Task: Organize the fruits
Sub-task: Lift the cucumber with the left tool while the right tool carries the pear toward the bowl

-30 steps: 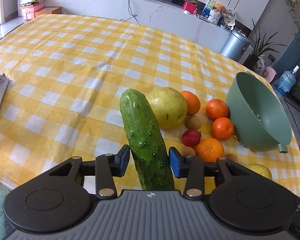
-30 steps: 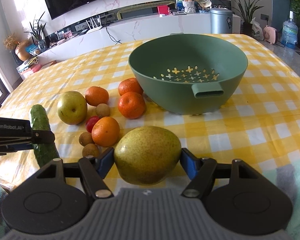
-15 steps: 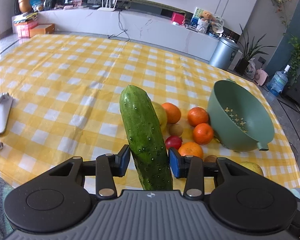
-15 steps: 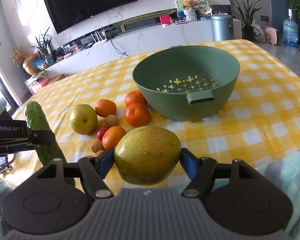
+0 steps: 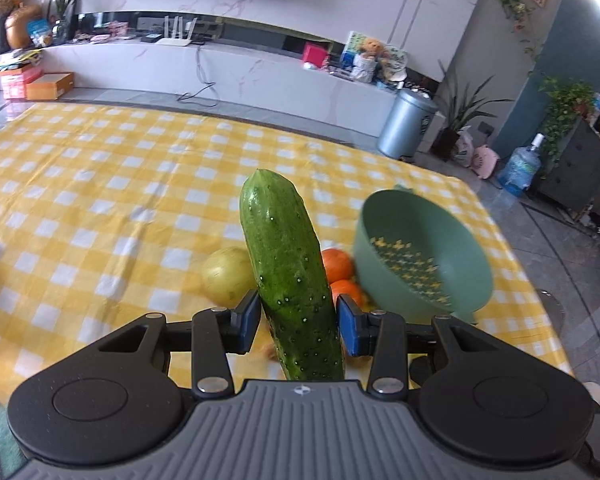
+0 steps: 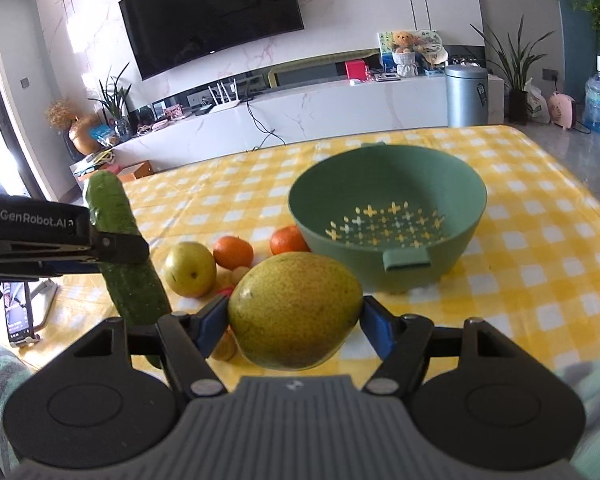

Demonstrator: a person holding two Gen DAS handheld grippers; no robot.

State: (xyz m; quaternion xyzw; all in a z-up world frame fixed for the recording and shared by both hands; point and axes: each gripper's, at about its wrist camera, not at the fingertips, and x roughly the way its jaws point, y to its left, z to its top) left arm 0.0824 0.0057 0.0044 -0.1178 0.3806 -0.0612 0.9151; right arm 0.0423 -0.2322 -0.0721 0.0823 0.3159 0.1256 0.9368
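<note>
Above table (image 6: 540,240): cucumber (image 5: 292,280), pear (image 6: 296,312) in tongs, apparently lifted.

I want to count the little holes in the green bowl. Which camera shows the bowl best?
The right wrist camera. There the green bowl faces you, sharp, with the whole rim and the cross-shaped holes clear. In the left wrist camera the bowl sits off to the side, blurry, and looks tipped by the lens.

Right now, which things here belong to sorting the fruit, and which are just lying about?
Job: cucumber, big pear, green bowl, oranges, small pear.
Lying about: phone, bin, water bottle, television.
</note>
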